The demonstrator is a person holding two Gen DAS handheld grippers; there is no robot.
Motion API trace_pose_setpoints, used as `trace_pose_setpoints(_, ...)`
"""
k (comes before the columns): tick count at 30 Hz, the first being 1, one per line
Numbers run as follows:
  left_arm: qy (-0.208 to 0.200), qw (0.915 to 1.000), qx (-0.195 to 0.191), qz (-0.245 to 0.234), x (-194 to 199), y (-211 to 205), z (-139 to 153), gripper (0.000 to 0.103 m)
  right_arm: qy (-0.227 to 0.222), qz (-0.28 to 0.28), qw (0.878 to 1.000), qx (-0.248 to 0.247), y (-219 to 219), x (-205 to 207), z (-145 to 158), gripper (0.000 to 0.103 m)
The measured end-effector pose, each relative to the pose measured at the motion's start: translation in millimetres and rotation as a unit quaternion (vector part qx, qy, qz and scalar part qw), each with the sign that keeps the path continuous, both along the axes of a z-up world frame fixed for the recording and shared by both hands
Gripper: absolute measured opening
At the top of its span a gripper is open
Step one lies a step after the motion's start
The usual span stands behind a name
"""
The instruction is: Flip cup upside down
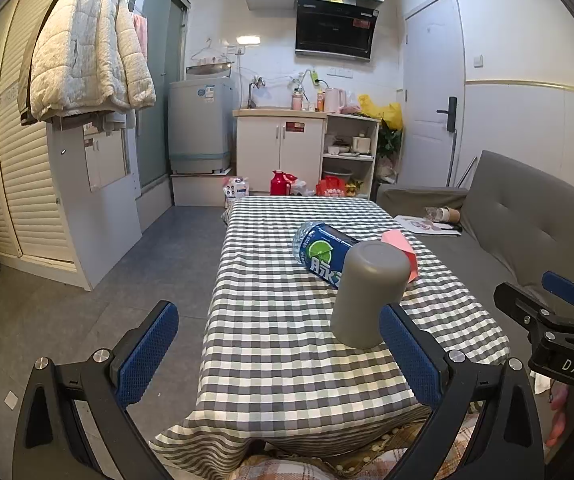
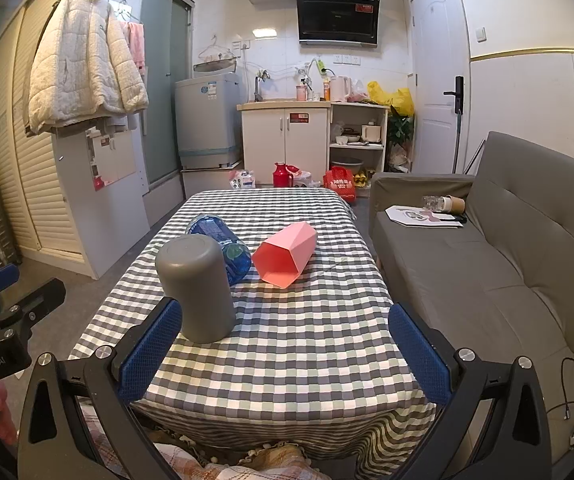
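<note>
Left gripper (image 1: pixel 279 354) and right gripper (image 2: pixel 285 356): jaws spread wide, holding nothing. The grey cup (image 2: pixel 197 290) stands mouth-down on the checked bench (image 2: pixel 307 352), near its front edge, just ahead of the right gripper's left finger.

Risk: a sideways nudge from either finger could topple the cup into the bottle (image 2: pixel 223 248) lying just behind it, which may then roll. The pink cup (image 2: pixel 287 254), on its side, may also shift.

Count: two grippers, one grey cup, one bottle, one pink cup.
</note>
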State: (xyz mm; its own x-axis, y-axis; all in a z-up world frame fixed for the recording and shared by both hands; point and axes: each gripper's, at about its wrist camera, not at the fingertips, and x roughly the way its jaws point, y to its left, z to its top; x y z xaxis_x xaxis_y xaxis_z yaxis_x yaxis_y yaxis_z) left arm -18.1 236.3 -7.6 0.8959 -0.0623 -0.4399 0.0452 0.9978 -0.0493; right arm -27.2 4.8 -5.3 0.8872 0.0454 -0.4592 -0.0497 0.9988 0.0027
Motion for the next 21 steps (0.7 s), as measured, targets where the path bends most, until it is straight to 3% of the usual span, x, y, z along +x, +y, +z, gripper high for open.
trace_pose_setpoints(21,-0.002,1.0,0.0,-0.005,-0.3,2.1,0.5,0.103,0.007,-0.001,1.0,0.0,0.3,3.4,-2.8,0.103)
